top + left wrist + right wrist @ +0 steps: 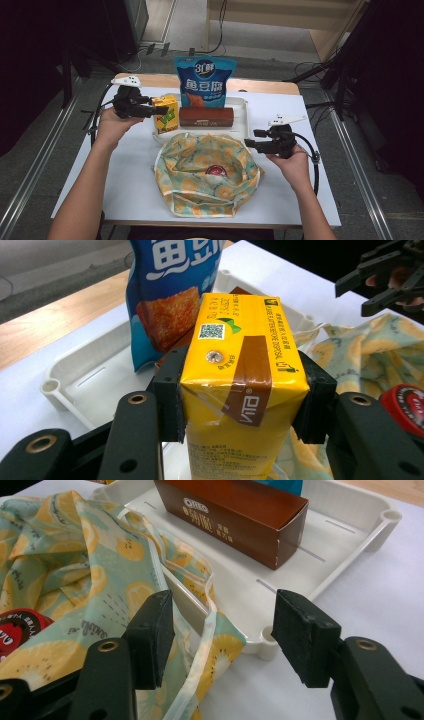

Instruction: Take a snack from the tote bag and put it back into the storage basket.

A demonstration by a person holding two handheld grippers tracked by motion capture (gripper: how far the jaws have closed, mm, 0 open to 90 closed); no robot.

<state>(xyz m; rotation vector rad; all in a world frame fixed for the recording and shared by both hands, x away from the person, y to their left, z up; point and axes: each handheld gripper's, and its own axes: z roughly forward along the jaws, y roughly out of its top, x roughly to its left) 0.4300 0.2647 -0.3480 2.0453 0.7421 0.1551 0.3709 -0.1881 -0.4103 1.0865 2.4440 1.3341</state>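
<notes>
My left gripper (156, 109) (242, 405) is shut on a yellow drink carton (165, 114) (240, 370), held upright over the left end of the white tray (241, 119) (95, 372). A brown Oreo box (206, 116) (235, 517) lies in the tray (345, 540), and a blue snack bag (204, 81) (170, 295) stands behind it. A fruit-print cloth bag (205, 172) (75, 580) lies open in front of the tray, with a red-lidded item (216, 170) (15, 627) (406, 407) inside. My right gripper (251, 138) (222, 635) is open at the bag's right rim, its jaws astride the hem.
The white table (132, 185) has a wooden strip (260, 85) along its far edge. Black stands and cables flank both sides. Bare tabletop lies left and right of the cloth bag.
</notes>
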